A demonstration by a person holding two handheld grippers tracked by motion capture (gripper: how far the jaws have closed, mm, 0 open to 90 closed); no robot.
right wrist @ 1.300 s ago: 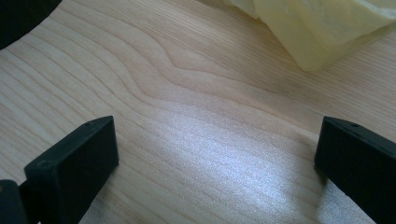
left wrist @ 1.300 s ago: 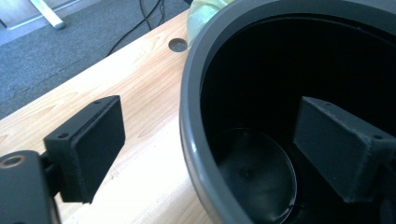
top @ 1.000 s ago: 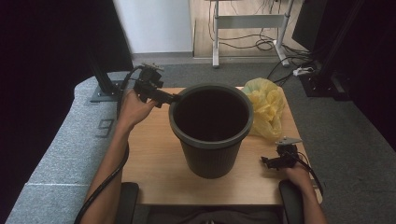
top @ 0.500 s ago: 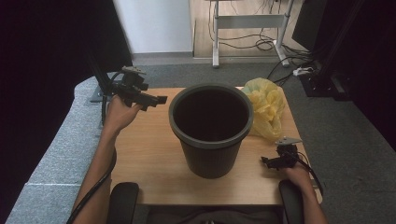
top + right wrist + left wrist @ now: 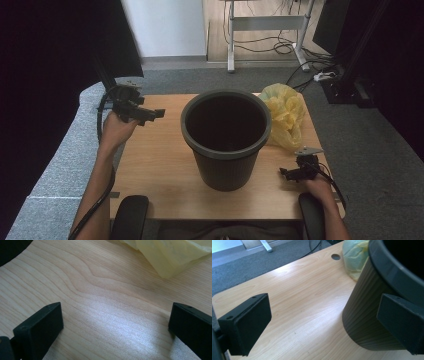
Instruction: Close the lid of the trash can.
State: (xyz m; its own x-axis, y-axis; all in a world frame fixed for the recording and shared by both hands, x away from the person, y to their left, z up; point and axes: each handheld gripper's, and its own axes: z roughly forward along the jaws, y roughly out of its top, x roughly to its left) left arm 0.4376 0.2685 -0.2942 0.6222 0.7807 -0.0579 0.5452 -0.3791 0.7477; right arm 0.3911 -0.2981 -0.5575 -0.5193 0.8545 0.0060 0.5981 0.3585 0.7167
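At surface centre, dark bin (image 5: 226,137) stands upright, yellow bag (image 5: 286,119) touching its far right side. Left gripper (image 5: 150,114), at bin rim a second ago, now pulled back to surface's left edge, fingers wide apart, empty. Right gripper (image 5: 287,172) unmoved near right, fingers spread, empty. Likely release done; bagging bin next.

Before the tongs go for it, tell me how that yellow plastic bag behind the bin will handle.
The yellow plastic bag lies crumpled in soft folds, so it is probably floppy and will sag from any pinch. Its thin, translucent film suggests it is very light and may slide on the smooth wooden table. It rests close against the dark bin, so tugging it could drag along the bin's side.
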